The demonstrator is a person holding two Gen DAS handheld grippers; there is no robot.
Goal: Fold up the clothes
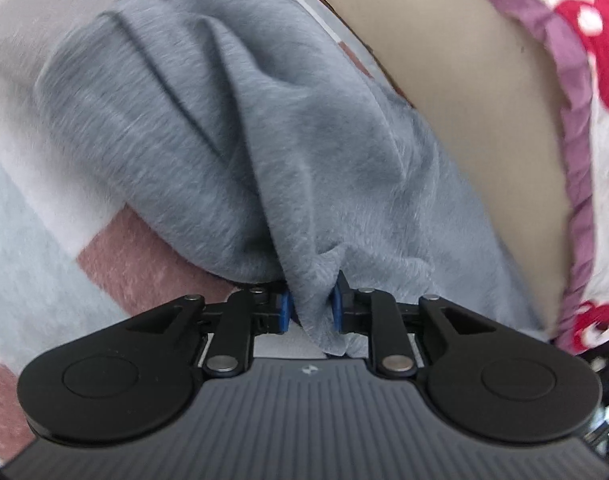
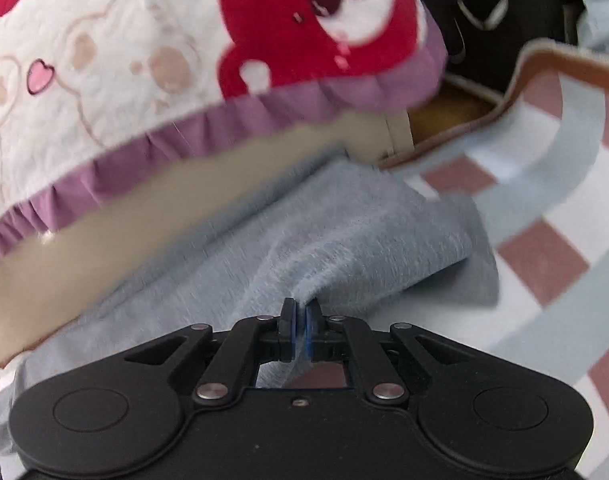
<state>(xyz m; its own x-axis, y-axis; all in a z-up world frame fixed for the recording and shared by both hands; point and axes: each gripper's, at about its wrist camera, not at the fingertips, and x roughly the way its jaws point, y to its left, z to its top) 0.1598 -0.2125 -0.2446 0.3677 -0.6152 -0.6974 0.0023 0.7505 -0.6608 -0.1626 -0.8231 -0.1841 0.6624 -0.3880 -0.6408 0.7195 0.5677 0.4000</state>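
Note:
A grey fleecy garment lies bunched on a checked blanket. In the left wrist view my left gripper is shut on a thick fold of it, the cloth squeezed between the blue pads and spilling back toward the camera. In the right wrist view the same grey garment stretches away from my right gripper, whose blue pads are pressed nearly together on a thin edge of the cloth. The edge is lifted and pulled into a ridge.
A checked blanket of pink, white and pale blue squares lies under the garment. A quilt with red bear prints and a purple frill sits beside it, with a beige surface between. Dark bags stand at the back.

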